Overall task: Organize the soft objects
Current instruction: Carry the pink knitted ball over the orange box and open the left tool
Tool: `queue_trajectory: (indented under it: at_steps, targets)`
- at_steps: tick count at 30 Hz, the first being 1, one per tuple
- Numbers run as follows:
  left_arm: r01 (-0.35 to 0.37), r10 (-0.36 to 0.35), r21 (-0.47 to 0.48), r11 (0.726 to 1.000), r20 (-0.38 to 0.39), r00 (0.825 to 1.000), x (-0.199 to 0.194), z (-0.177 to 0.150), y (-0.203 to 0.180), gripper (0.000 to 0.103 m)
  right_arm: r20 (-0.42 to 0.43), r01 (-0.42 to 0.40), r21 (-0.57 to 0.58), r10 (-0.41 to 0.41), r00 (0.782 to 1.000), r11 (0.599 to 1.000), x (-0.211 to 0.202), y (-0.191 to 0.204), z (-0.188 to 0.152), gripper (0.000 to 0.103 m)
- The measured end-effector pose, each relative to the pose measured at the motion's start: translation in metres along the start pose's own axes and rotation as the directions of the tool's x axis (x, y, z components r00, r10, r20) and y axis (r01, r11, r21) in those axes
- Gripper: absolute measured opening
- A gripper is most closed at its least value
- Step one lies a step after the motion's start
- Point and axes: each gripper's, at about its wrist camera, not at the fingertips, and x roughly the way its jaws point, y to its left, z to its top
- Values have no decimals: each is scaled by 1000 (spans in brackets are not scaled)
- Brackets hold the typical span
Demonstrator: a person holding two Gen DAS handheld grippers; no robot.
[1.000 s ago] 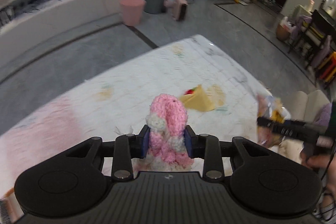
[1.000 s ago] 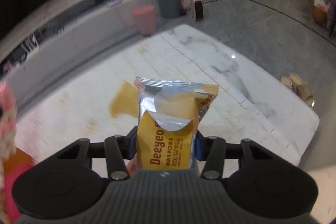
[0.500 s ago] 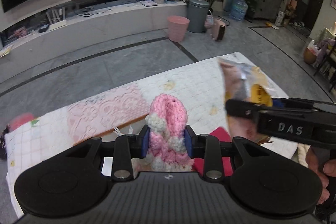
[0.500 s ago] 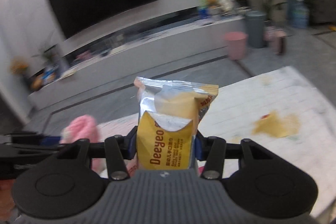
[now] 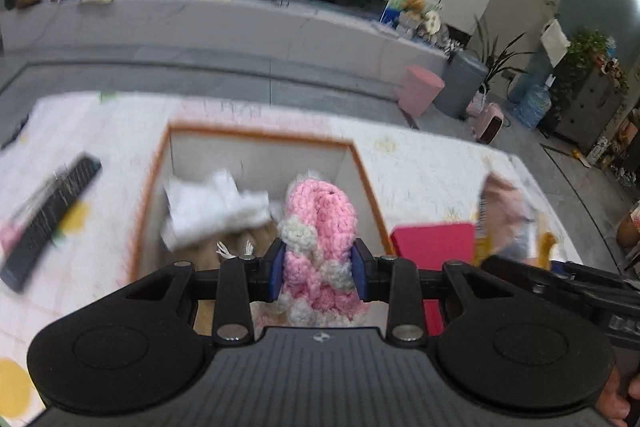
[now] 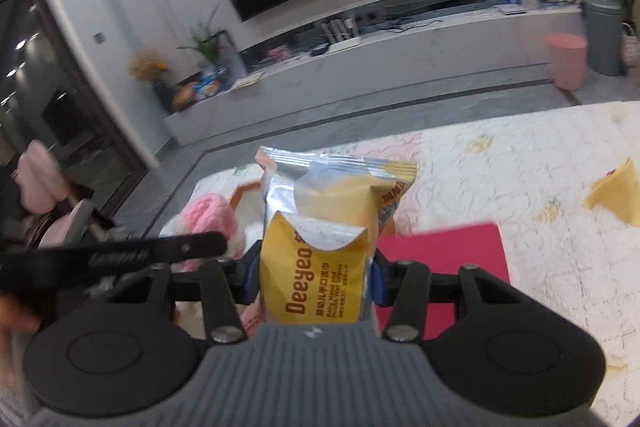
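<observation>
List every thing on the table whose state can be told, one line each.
Pink and white crocheted toy: clamped in left gripper, above the box.
Yellow and silver wet-wipes pack: upright, clamped in right gripper.
Orange-rimmed white box: open, holding white cloth.
Black remote control: lying flat.
Red flat book: closed, flat.

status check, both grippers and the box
Left gripper shut on pink knitted toy, above open box. Right gripper shut on wipes pack. Nothing blocking.
</observation>
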Motion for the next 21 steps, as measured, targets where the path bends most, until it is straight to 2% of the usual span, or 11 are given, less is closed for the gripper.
queue_trajectory:
  at_steps: [3,5,6,8,10,11,14,17,19,21]
  targets:
    - [-114,115,45,992,-23,993,23,-12,-11,38,31,-66,-33,67,997,997,-1,-22,-22,50]
    - [-142,144,66,988,-24,989,30,-14,-16,38,15,-86,-41,87,996,995,3,-33,-31,50]
    - [-121,124,75,990,-36,992,34,-14,-16,38,2,-93,-34,93,996,995,5,-37,-34,50]
    - [-38,40,24,999,-81,996,43,-11,-10,38,-18,-100,-9,100,995,995,9,-45,-36,50]
    - [45,-51,-42,998,-151,987,61,-13,0,38,-19,-104,-2,104,994,995,4,-50,-40,50]
    - [58,-67,-59,997,-174,982,67,-15,3,38,-18,-97,-2,97,995,995,2,-50,-42,50]
    - [46,-60,-66,997,-229,972,83,-22,6,38,-9,-82,-13,82,997,997,1,-41,-39,50]
    - [54,-57,-16,998,-267,962,92,-31,0,39,6,-69,-3,69,998,998,-1,-41,-36,50]
    - [25,-23,3,1000,-285,958,96,-34,-6,42,14,-68,1,68,998,998,6,-41,-35,50]
    - [8,11,60,998,-294,956,100,-38,-17,65,17,-68,3,67,998,998,7,-39,-36,50]
